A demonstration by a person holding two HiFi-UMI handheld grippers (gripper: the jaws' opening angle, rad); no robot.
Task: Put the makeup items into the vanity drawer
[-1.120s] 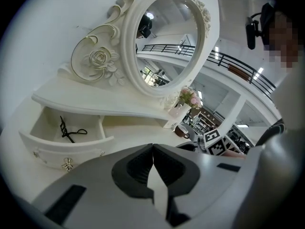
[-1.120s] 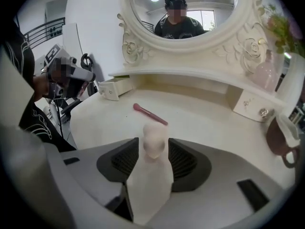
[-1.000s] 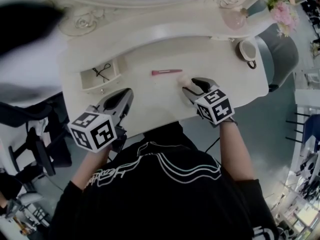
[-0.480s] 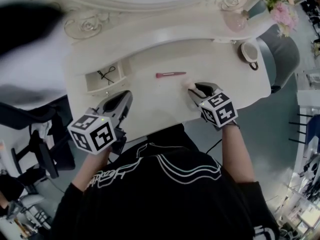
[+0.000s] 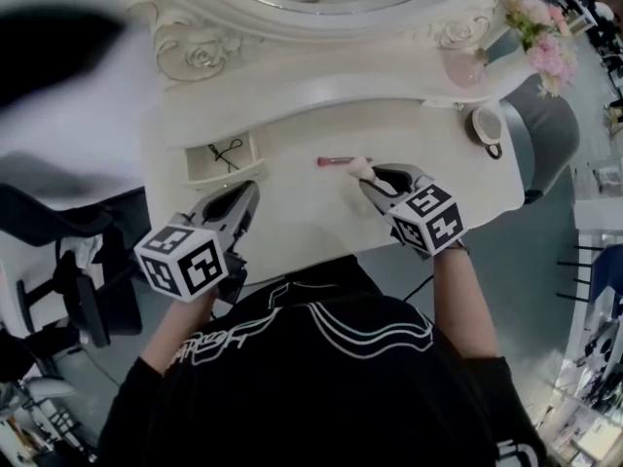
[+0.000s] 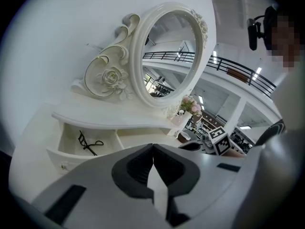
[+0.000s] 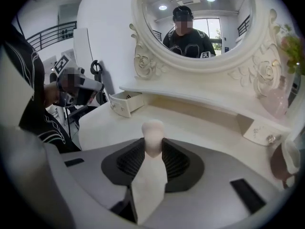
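Head view: your left gripper (image 5: pixel 245 195) hangs over the near edge of the desk (image 5: pixel 292 217), just below the open drawer (image 5: pixel 206 171). A black eyelash curler (image 5: pixel 226 150) lies in that drawer. Your right gripper (image 5: pixel 370 176) is at mid-desk with a pale sponge (image 5: pixel 357 167) at its tip. The sponge is just beside the right end of a pink stick (image 5: pixel 336 161) that lies flat on the desk.

Left gripper view: your left gripper's (image 6: pixel 152 148) fingers (image 6: pixel 136 168) are together, nothing between them. The drawer (image 6: pixel 66 151) is ahead to the left, open, curler (image 6: pixel 88 142) inside. The oval mirror (image 6: pixel 171 56) is above.

Right gripper view: your right gripper's (image 7: pixel 153 146) fingers (image 7: pixel 131 161) have just been closing. They stand narrow and press on the sponge (image 7: pixel 153 128) from both sides. Its rounded head sticks out past the tips. The open drawer (image 7: pixel 125 103) sits well off to the left, at the back of the desk (image 7: pixel 200 123).
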